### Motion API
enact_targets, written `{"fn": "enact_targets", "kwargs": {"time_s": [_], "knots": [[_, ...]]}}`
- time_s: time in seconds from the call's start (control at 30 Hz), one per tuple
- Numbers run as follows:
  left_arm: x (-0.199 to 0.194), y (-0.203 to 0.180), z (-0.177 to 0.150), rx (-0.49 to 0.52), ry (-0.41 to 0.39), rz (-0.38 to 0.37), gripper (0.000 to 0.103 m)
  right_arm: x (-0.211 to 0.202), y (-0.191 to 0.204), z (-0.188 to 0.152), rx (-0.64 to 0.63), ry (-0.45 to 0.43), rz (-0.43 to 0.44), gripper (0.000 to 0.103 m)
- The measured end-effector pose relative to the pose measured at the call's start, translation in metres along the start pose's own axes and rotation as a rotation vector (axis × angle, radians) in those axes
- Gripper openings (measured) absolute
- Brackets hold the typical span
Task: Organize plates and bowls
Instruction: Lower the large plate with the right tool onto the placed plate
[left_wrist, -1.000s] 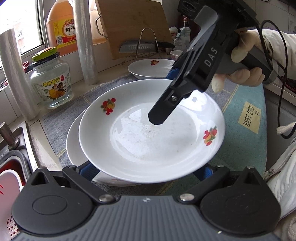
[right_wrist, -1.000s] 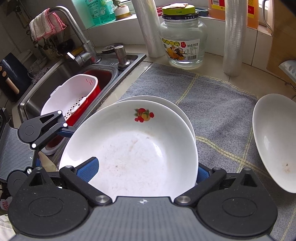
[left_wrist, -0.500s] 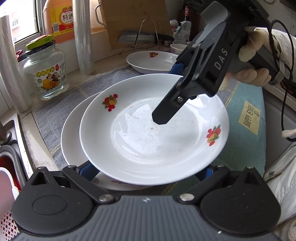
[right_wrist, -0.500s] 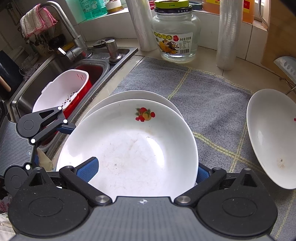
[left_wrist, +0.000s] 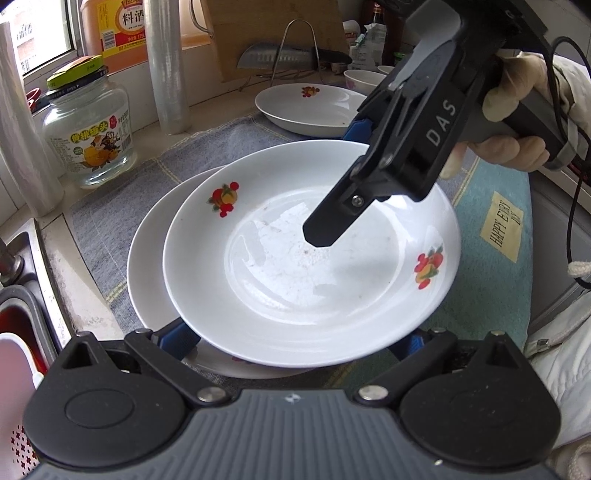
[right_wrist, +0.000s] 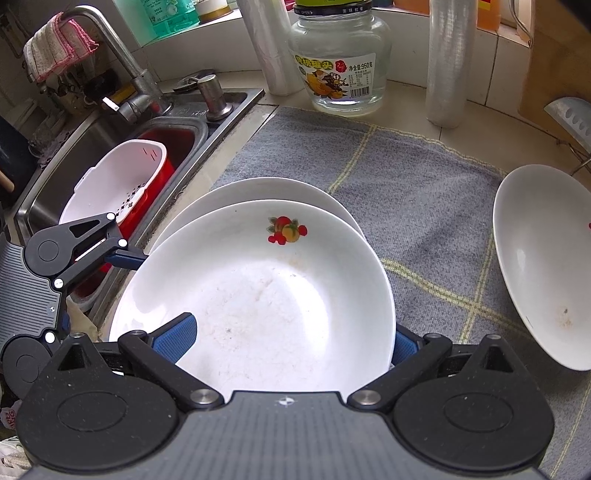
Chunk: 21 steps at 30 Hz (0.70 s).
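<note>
A white plate with fruit prints (left_wrist: 295, 266) is held over a second white plate (left_wrist: 151, 258) on the grey mat. My right gripper (right_wrist: 291, 339) is shut on the top plate's near rim, one blue pad above the rim and one below. It shows from outside in the left wrist view (left_wrist: 399, 155), reaching over the plate. My left gripper (left_wrist: 295, 341) has its blue pads at the plate's opposite rim, mostly hidden under it. A third white plate (left_wrist: 314, 109) lies further back on the mat, also in the right wrist view (right_wrist: 546, 266).
A glass jar (right_wrist: 340, 62) and rolls of plastic wrap (right_wrist: 445, 62) stand along the window ledge. A steel sink (right_wrist: 48, 177) with a white colander (right_wrist: 114, 184) and faucet lies to the left. A cleaver (left_wrist: 277, 57) on a rack, a cutting board and small bowls (left_wrist: 364, 79) stand behind.
The top plate has moved right and toward the near side relative to the lower plate, showing more of the lower plate's left rim. Both grippers moved with it.
</note>
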<state>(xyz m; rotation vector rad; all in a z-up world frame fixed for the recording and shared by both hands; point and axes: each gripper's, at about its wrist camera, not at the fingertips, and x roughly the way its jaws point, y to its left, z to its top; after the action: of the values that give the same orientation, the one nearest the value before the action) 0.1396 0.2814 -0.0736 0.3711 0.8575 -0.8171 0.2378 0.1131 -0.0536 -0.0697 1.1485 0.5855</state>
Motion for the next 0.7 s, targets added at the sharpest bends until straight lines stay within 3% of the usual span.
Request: {"fn": "enact_targets", "kwargs": {"time_s": [0.7], "knots": [[-0.0019, 0.0044, 0.0032, 0.051, 0.056, 0.006, 0.101, -0.0024, -0.0074, 0.0003, 0.065, 0.008, 0.047, 0.103]]}}
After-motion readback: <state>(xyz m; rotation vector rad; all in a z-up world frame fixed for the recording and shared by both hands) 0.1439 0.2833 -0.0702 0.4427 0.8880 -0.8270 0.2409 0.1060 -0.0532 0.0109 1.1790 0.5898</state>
